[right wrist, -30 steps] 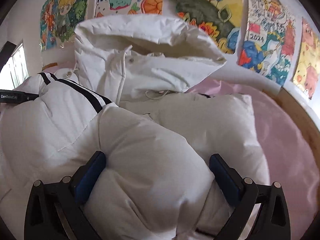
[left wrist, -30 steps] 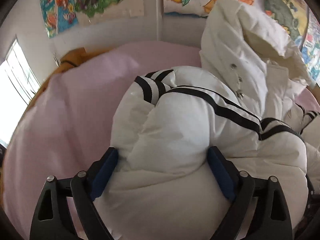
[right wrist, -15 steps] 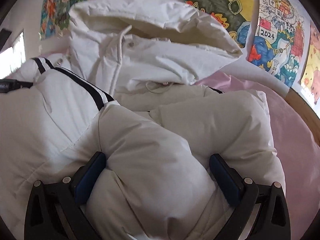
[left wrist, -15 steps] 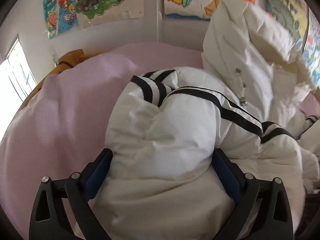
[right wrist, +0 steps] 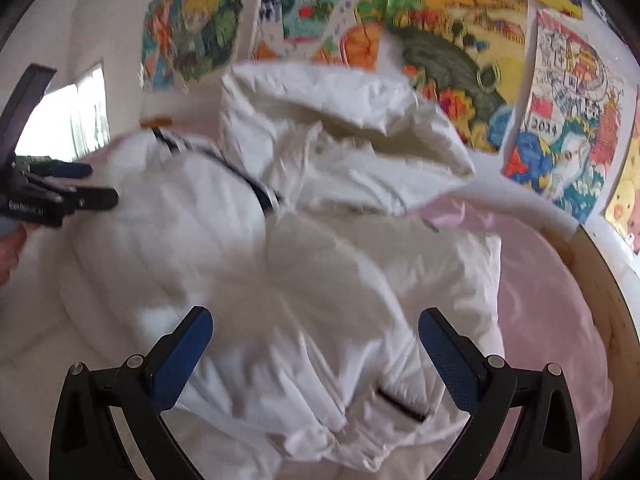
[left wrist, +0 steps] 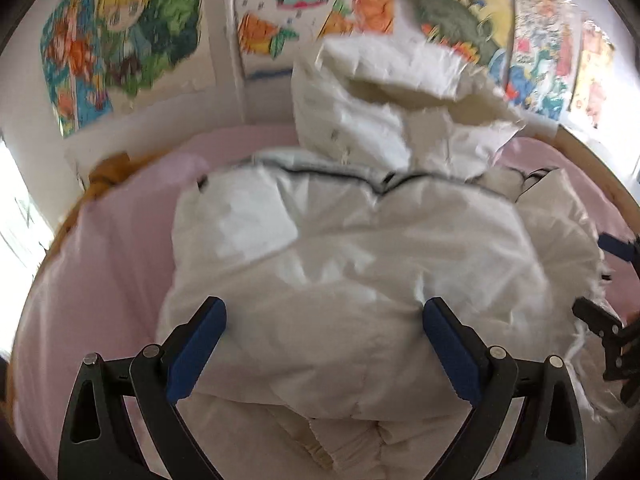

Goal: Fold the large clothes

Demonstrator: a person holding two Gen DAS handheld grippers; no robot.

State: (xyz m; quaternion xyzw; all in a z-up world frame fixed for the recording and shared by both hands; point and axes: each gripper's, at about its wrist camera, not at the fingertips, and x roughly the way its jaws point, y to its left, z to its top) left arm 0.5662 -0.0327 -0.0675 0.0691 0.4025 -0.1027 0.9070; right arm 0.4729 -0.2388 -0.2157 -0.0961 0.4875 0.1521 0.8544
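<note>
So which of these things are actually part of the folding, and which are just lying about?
Part of the job:
- puffy white hooded jacket with black stripes
- left gripper, open
- right gripper, open

Just there:
- pink bed sheet
- colourful drawings on the wall
- mustard-yellow cloth at the bed's edge

Pink sheet (left wrist: 100, 280), colourful posters (right wrist: 460, 48) on wall, window (right wrist: 76, 120).
</note>
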